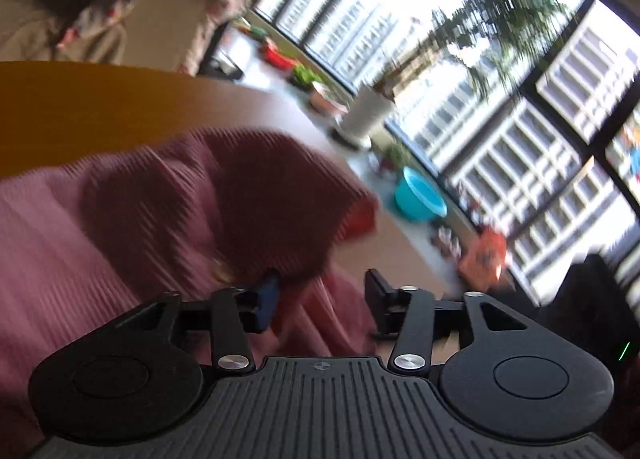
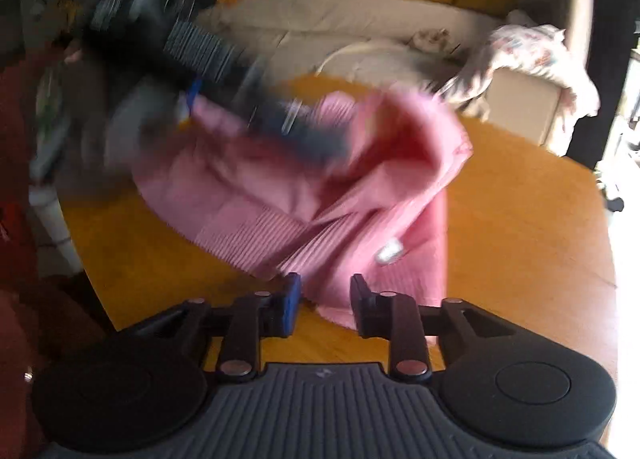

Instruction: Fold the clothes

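A pink ribbed garment (image 2: 320,187) lies bunched on the wooden table (image 2: 520,219); it also shows in the left wrist view (image 1: 140,219). My left gripper (image 1: 322,299) has its jaws apart, with cloth lying between and under the fingers. In the right wrist view the left gripper (image 2: 320,143) is blurred, above the raised cloth. My right gripper (image 2: 325,299) has its jaws apart at the garment's near edge, with a fold of cloth between the fingers. A small white label (image 2: 390,251) shows on the cloth.
A beige sofa (image 2: 340,27) with yellow cushions and a floral cloth (image 2: 532,55) stands beyond the table. Large windows (image 1: 500,119), a white plant pot (image 1: 366,115) and a turquoise basin (image 1: 420,201) lie past the table's far edge (image 1: 360,175).
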Demonstrator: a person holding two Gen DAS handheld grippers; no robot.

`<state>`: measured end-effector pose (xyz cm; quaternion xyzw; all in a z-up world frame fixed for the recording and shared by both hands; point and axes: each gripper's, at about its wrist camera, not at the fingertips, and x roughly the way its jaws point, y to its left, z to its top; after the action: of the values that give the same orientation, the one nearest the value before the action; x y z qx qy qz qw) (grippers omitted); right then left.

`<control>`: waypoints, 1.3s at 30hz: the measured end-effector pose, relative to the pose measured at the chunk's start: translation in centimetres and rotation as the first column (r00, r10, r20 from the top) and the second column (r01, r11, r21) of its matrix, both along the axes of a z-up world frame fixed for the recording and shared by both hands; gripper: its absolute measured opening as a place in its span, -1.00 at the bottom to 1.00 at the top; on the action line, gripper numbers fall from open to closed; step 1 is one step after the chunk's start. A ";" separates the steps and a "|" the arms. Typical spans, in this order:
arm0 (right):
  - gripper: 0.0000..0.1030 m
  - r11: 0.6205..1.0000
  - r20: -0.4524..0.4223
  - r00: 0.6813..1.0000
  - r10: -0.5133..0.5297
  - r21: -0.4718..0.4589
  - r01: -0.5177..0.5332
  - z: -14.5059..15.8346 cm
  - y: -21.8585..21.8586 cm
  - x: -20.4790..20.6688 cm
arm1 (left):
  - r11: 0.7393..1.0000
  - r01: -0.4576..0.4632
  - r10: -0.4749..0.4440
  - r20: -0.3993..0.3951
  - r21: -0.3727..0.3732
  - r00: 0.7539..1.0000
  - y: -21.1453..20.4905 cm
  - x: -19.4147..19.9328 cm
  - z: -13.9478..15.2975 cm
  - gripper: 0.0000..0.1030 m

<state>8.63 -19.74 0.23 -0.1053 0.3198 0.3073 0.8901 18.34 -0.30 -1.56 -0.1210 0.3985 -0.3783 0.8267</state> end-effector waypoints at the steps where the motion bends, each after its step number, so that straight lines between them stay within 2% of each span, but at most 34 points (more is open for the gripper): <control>1: -0.25 1.000 0.014 1.000 -0.019 0.023 0.018 0.8 -0.8 -0.3 | 1.000 0.023 -0.023 -0.006 0.016 1.000 -0.6 -0.6 -0.5 0.08; 4: -0.21 0.979 0.055 0.994 -0.096 0.185 0.084 3.4 -2.3 1.0 | 0.997 0.067 -0.068 0.008 0.043 0.998 -1.3 -2.5 -0.9 0.24; 6: -0.21 0.948 0.075 0.986 -0.150 0.292 0.122 5.2 -3.3 1.8 | 0.996 0.075 -0.077 0.041 0.047 0.996 -0.9 -4.1 -0.5 0.57; 9: -0.21 0.888 0.060 0.980 -0.190 0.436 0.146 6.3 -3.6 4.7 | 0.998 0.043 -0.046 0.071 0.042 0.996 0.9 -6.0 0.2 0.65; 11: -0.21 0.866 0.022 0.984 -0.176 0.478 0.144 5.5 -2.7 7.1 | 0.998 -0.033 0.028 0.096 0.054 0.995 3.4 -7.0 0.9 0.67; 14: -0.21 0.921 -0.054 0.980 -0.193 0.333 0.200 1.8 -0.9 9.7 | 0.984 -0.162 0.151 0.137 0.074 0.979 7.4 -8.5 2.1 0.78; 16: -0.21 0.946 -0.102 0.972 -0.211 0.228 0.229 -0.6 0.2 11.5 | 0.953 -0.286 0.267 0.170 0.099 0.948 10.7 -8.9 2.9 0.80; 18: -0.21 0.967 -0.039 0.974 -0.222 0.117 0.225 -1.5 1.3 11.1 | 0.902 -0.412 0.385 0.189 0.130 0.903 13.8 -9.1 3.3 0.80; 20: -0.18 0.984 0.079 0.981 -0.176 0.036 0.174 0.2 3.1 9.3 | 0.846 -0.512 0.487 0.175 0.149 0.856 16.1 -8.9 3.0 0.80; 22: 0.22 0.999 0.209 0.977 -0.041 -0.019 0.046 2.0 5.6 6.6 | 0.797 -0.584 0.564 0.155 0.155 0.811 17.6 -8.7 2.5 0.78; 23: 0.29 0.999 0.254 0.967 0.035 -0.047 -0.024 2.6 7.0 5.5 | 0.790 -0.594 0.575 0.154 0.153 0.804 17.9 -8.7 2.4 0.77; 25: 0.32 0.977 0.290 0.937 0.197 -0.140 -0.162 3.0 10.6 4.2 | 0.783 -0.605 0.585 0.159 0.148 0.796 18.1 -8.6 2.3 0.72; 27: 0.32 0.927 0.307 0.892 0.330 -0.281 -0.246 1.8 14.2 3.1 | 0.784 -0.601 0.580 0.161 0.157 0.798 17.9 -8.6 2.1 0.50; 29: 0.32 0.861 0.319 0.844 0.432 -0.424 -0.280 0.1 17.3 2.3 | 0.789 -0.589 0.568 0.159 0.171 0.807 17.7 -8.8 1.7 0.32; 30: 0.32 0.834 0.327 0.826 0.459 -0.479 -0.273 -0.9 18.5 2.7 | 0.795 -0.580 0.559 0.159 0.176 0.814 17.5 -9.0 1.6 0.33; 33: 0.30 0.792 0.314 0.825 0.471 -0.562 -0.239 -2.8 20.3 4.0 | 0.802 -0.565 0.539 0.172 0.195 0.825 17.2 -9.7 1.1 0.33; 34: 0.17 0.828 0.302 0.852 0.427 -0.509 -0.234 -2.5 20.0 5.0 | 0.802 -0.563 0.536 0.176 0.202 0.826 17.3 -10.1 0.9 0.33; 35: -0.06 0.862 0.287 0.879 0.382 -0.453 -0.227 -2.2 19.7 6.1 | 0.801 -0.561 0.533 0.179 0.208 0.827 17.3 -10.4 0.8 0.33; 36: -0.38 0.893 0.268 0.903 0.337 -0.394 -0.216 -1.8 19.3 7.1 | 0.801 -0.560 0.531 0.179 0.213 0.828 17.2 -10.6 0.7 0.33; 37: -0.44 0.953 0.201 0.951 0.233 -0.240 -0.183 -0.9 18.0 8.8 | 0.801 -0.558 0.530 0.179 0.216 0.829 17.0 -10.7 0.6 0.34; 38: -0.47 0.991 0.104 0.986 0.130 -0.058 -0.125 -0.2 16.3 10.8 | 0.800 -0.559 0.532 0.176 0.217 0.828 17.0 -10.8 0.4 0.36; 39: -0.49 0.991 -0.010 0.999 0.037 0.131 -0.036 0.2 14.2 12.7 | 0.798 -0.562 0.535 0.171 0.218 0.827 16.9 -10.7 0.2 0.38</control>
<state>21.32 -5.50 0.43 -0.0503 0.3026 0.3445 0.8873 7.67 16.65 -1.33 -0.1030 0.3499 -0.0730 0.9282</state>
